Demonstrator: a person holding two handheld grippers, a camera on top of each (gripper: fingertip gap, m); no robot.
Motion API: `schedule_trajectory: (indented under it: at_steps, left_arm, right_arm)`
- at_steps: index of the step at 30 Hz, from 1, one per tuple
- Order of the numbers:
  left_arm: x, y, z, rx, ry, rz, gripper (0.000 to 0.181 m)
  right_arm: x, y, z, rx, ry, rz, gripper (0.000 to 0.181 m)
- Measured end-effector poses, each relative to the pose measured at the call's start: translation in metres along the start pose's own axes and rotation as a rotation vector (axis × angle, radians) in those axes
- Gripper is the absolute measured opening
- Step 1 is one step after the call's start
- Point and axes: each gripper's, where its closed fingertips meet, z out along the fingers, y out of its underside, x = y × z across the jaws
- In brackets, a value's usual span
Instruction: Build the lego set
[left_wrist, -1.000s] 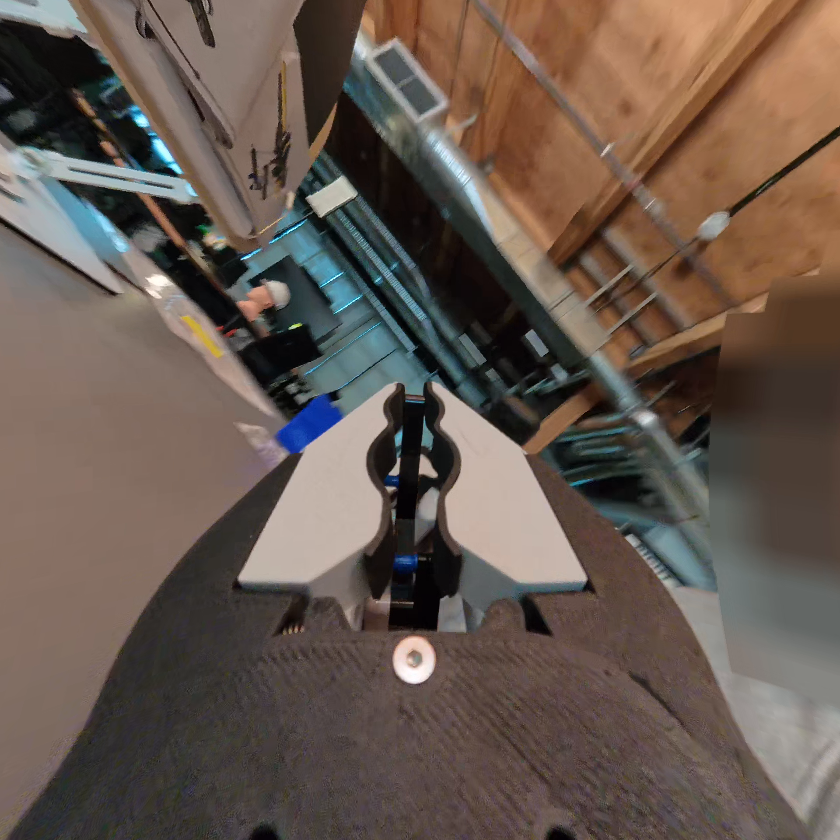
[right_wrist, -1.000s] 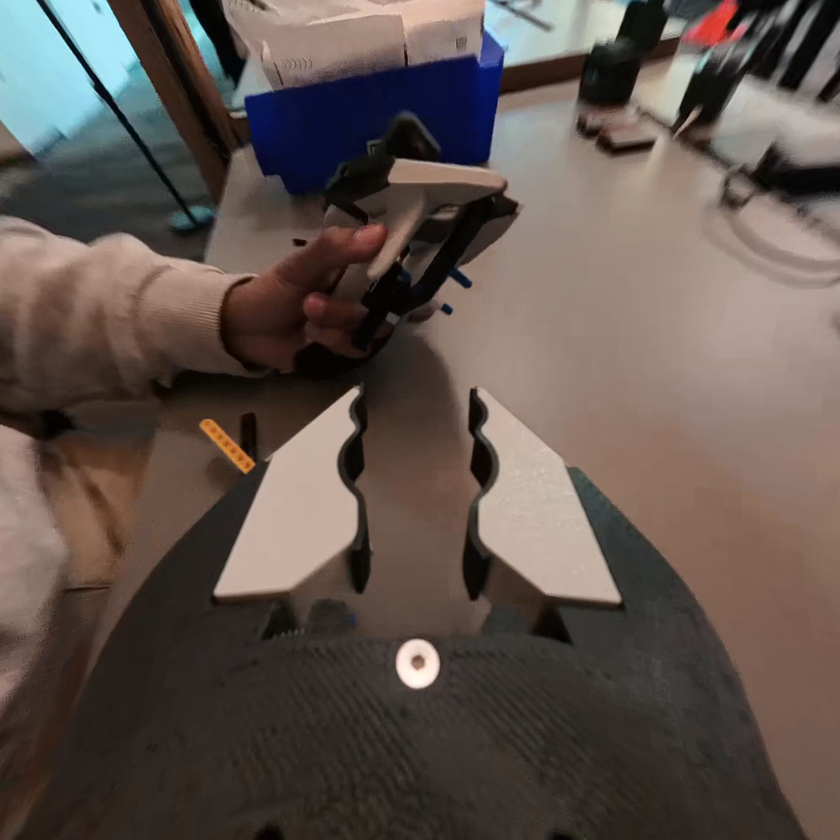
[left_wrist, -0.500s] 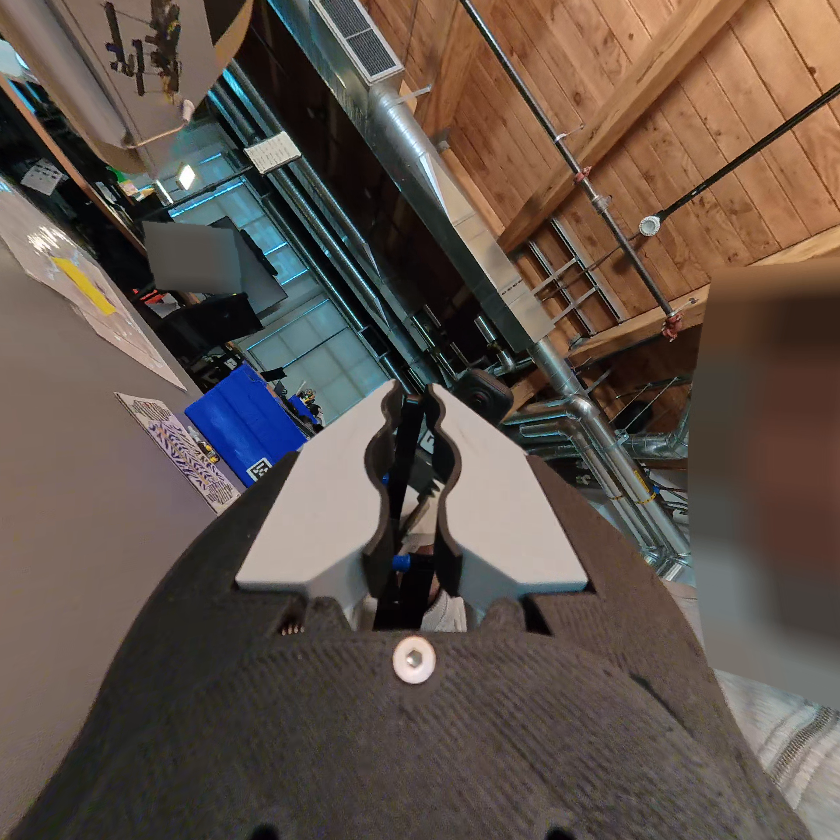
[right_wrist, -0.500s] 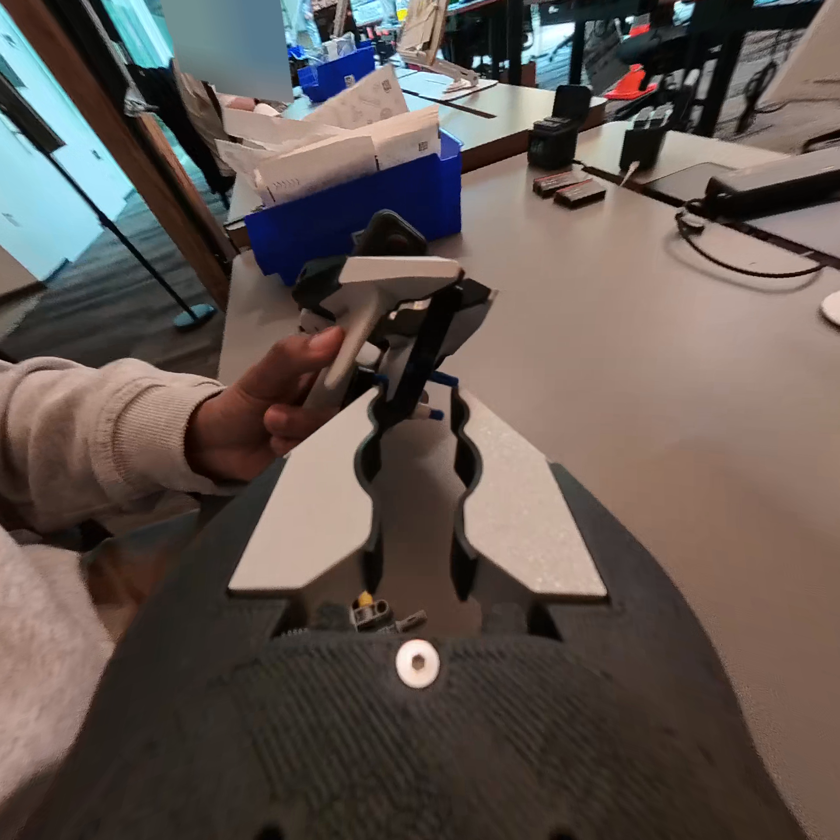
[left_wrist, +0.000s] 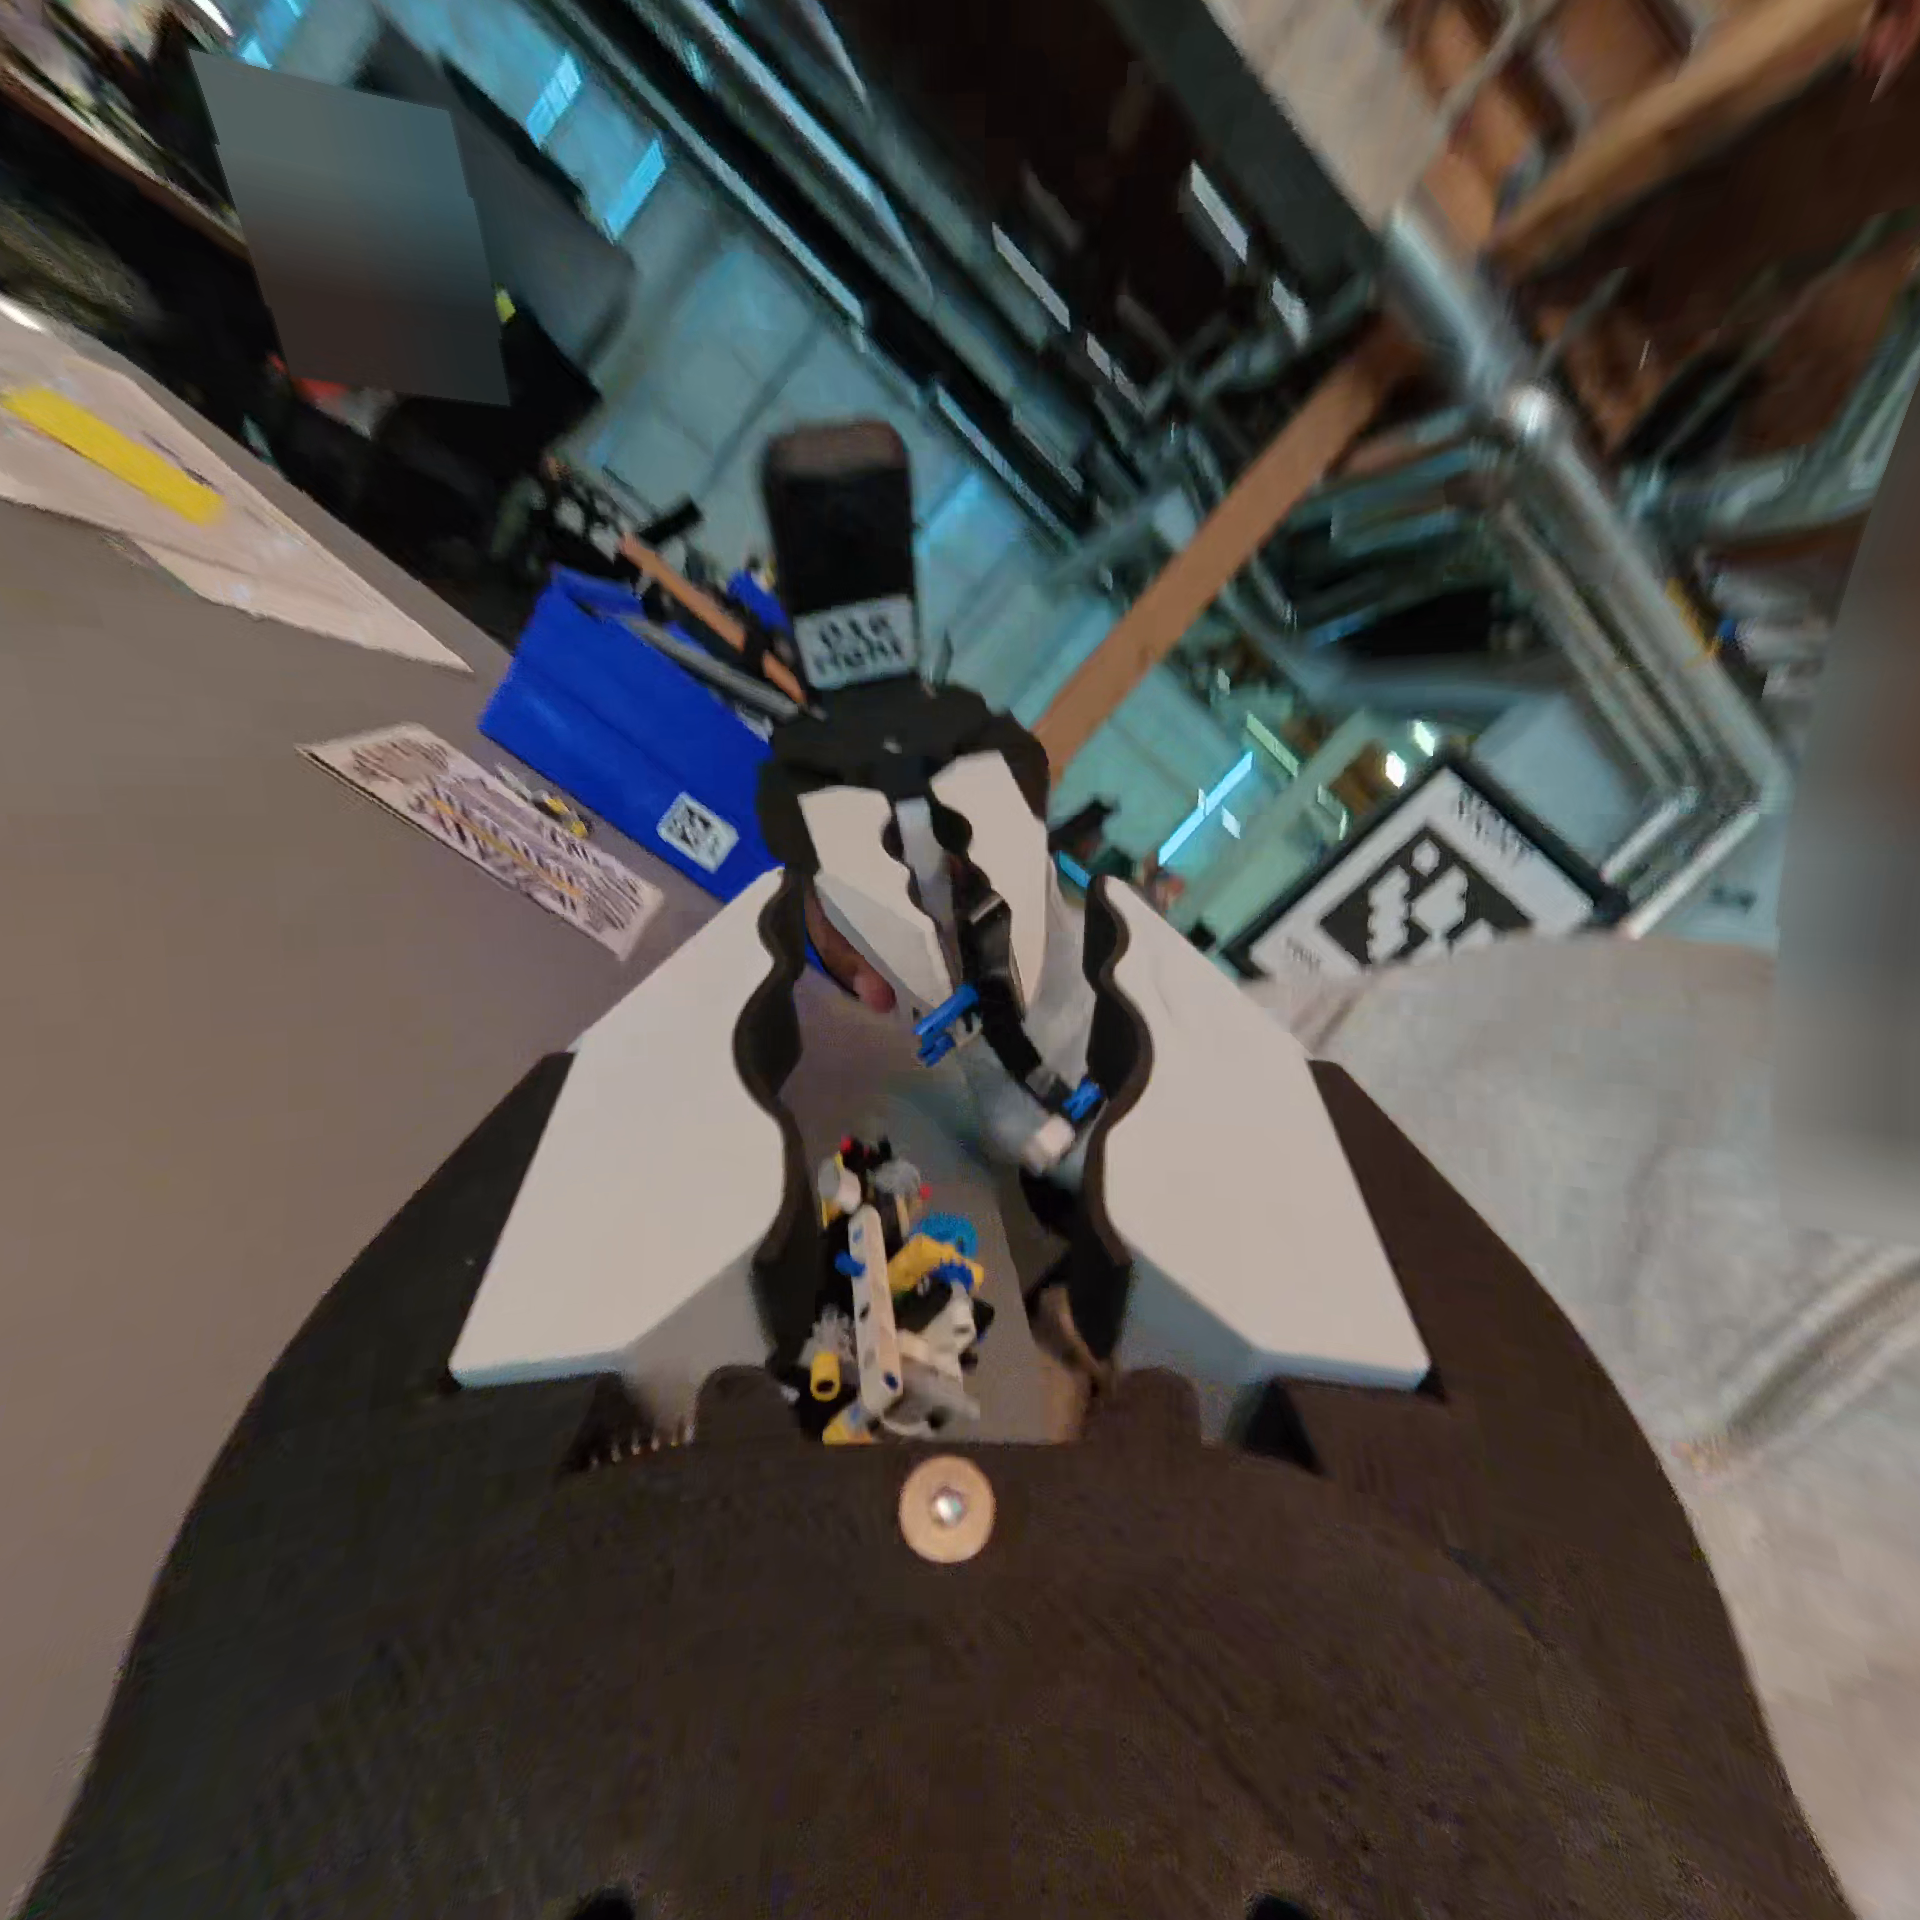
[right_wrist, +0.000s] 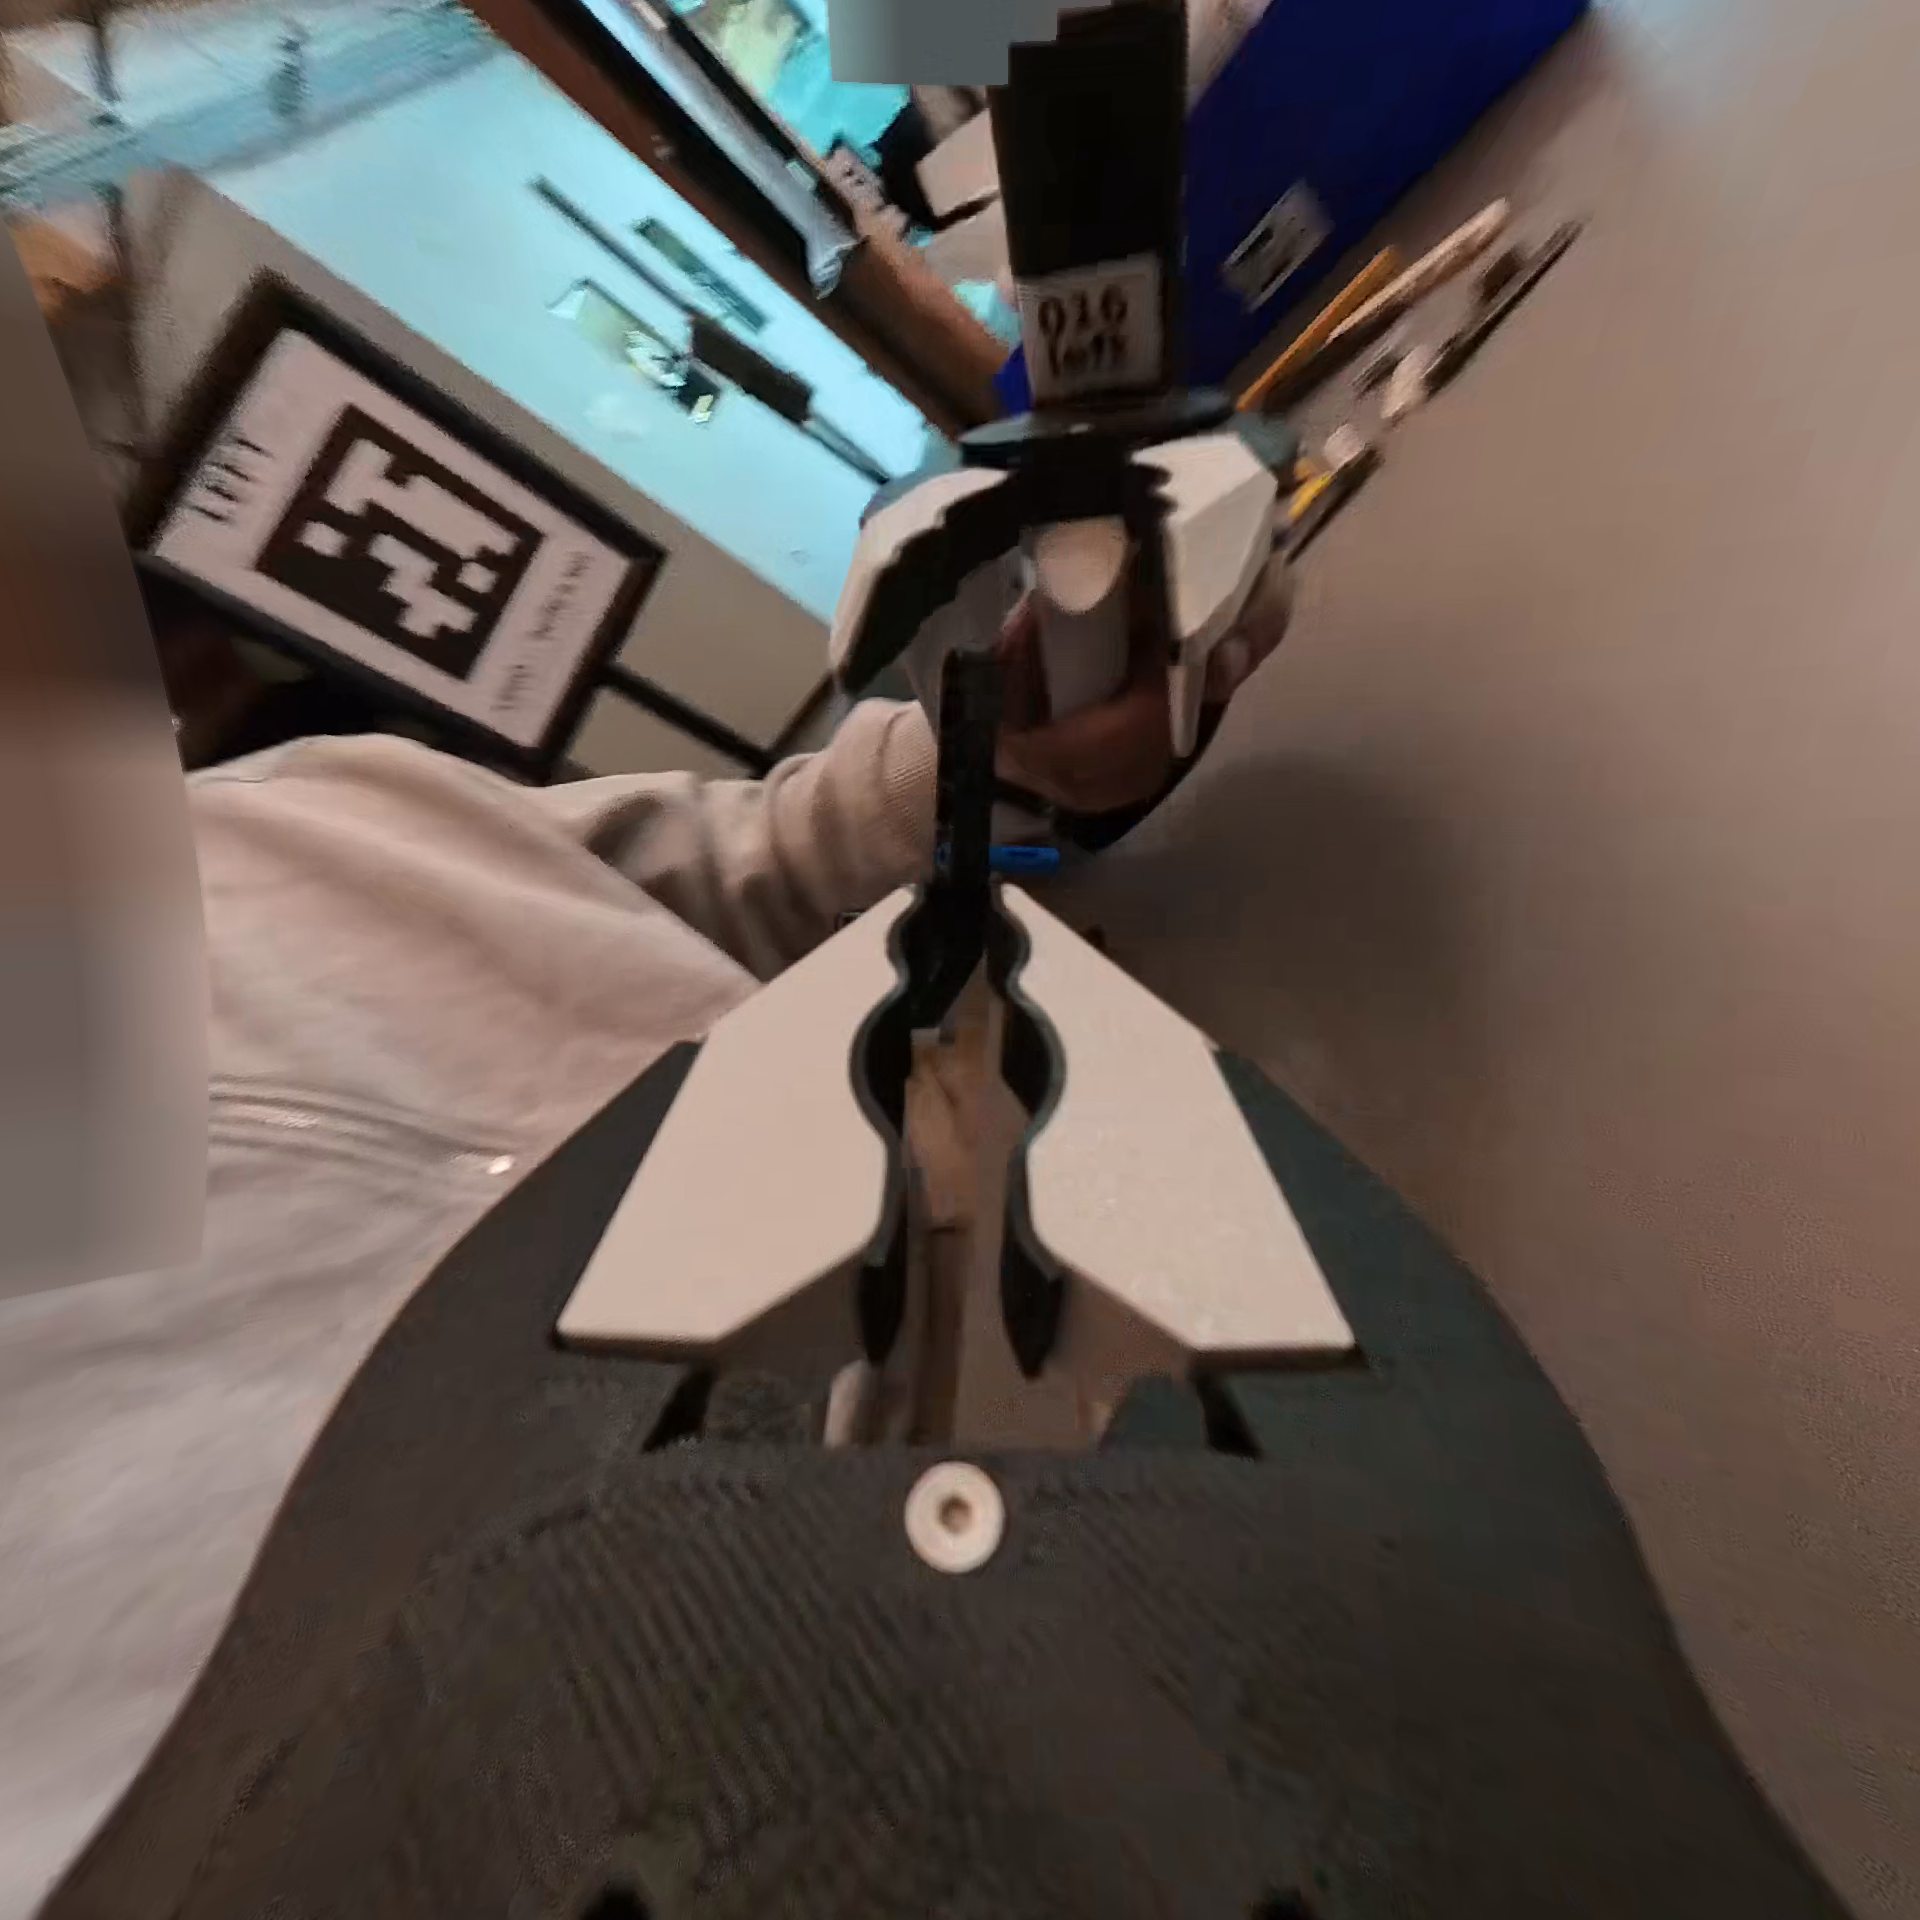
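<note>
My right gripper (right_wrist: 951, 909) is shut on the lower end of a thin black lego beam (right_wrist: 964, 769) that carries a blue pin (right_wrist: 1023, 857). My left gripper (left_wrist: 940, 904) is open and empty, with its jaws wide apart. It faces the right gripper (left_wrist: 982, 977), which holds the black beam (left_wrist: 1003, 977) with blue pins (left_wrist: 945, 1023) just in front of it. In the right wrist view the left gripper (right_wrist: 1039, 665) stands open beyond the beam's top. A pile of small mixed lego pieces (left_wrist: 894, 1278) lies on the grey table (left_wrist: 208, 1039) below the left jaws.
A blue bin (left_wrist: 623, 727) and a printed sheet (left_wrist: 499, 831) sit at the table's far side. A framed black-and-white marker board (right_wrist: 405, 520) stands behind. The person's light grey sleeve (right_wrist: 468, 935) fills the left of the right wrist view. My right fingertips sit around 4 cm from my left ones.
My left gripper has opened and let go of the black beam. My right gripper has closed on the beam. The left wrist view has tilted down toward the table.
</note>
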Motion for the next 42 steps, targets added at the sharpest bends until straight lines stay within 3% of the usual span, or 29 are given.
schedule_trajectory:
  at_steps: [1, 4, 6, 7, 10, 12, 14, 17, 20, 22, 27, 31, 36, 42]
  left_arm:
    - [0.003, 0.01, 0.005, -0.066, 0.006, 0.019, 0.052]
    - [0.008, 0.041, 0.015, -0.256, 0.008, 0.088, 0.04]
    - [0.009, 0.051, 0.019, -0.303, 0.001, 0.137, 0.018]
    - [0.012, 0.053, 0.02, -0.303, 0.025, 0.147, 0.008]
    - [0.013, 0.045, 0.021, -0.242, 0.037, 0.101, 0.007]
    - [0.005, 0.037, 0.02, -0.187, -0.008, 0.07, 0.007]
    - [0.0, 0.026, 0.018, -0.112, -0.048, 0.042, 0.006]
    - [-0.019, 0.004, 0.008, 0.063, -0.157, -0.093, 0.006]
    - [-0.046, -0.007, -0.015, 0.265, -0.267, -0.334, 0.006]
    - [-0.054, -0.004, -0.024, 0.323, -0.277, -0.437, 0.006]
    - [-0.05, 0.006, -0.02, 0.31, -0.269, -0.502, 0.007]
    - [-0.038, 0.01, -0.008, 0.256, -0.248, -0.489, 0.006]
    - [-0.027, 0.016, -0.003, 0.21, -0.248, -0.461, 0.007]
    - [-0.013, 0.028, 0.008, 0.139, -0.209, -0.461, 0.007]
  right_arm:
    - [-0.002, 0.004, -0.002, -0.011, -0.035, 0.03, 0.008]
    - [-0.005, 0.014, -0.005, -0.056, -0.1, 0.094, 0.009]
    - [-0.006, 0.021, -0.005, -0.089, -0.119, 0.106, 0.009]
    - [-0.006, 0.021, -0.005, -0.088, -0.119, 0.106, 0.009]
    - [-0.008, 0.01, -0.009, -0.023, -0.144, 0.117, 0.01]
    - [-0.007, -0.005, -0.018, 0.075, -0.149, 0.115, 0.025]
    - [-0.006, -0.022, -0.031, 0.183, -0.124, 0.078, 0.027]
    - [-0.005, -0.046, -0.058, 0.364, 0.071, -0.188, 0.017]
    - [-0.006, -0.064, -0.084, 0.507, 0.459, -0.575, 0.034]
    - [-0.016, -0.061, -0.081, 0.479, 0.649, -0.822, 0.045]
    - [-0.005, -0.022, -0.037, 0.129, 0.918, -1.183, 0.049]
    - [0.003, -0.007, -0.026, 0.035, 0.97, -1.242, 0.041]
    - [-0.008, -0.004, -0.03, 0.04, 0.967, -1.265, 0.006]
    - [-0.024, 0.008, -0.034, 0.048, 0.996, -1.292, 0.006]
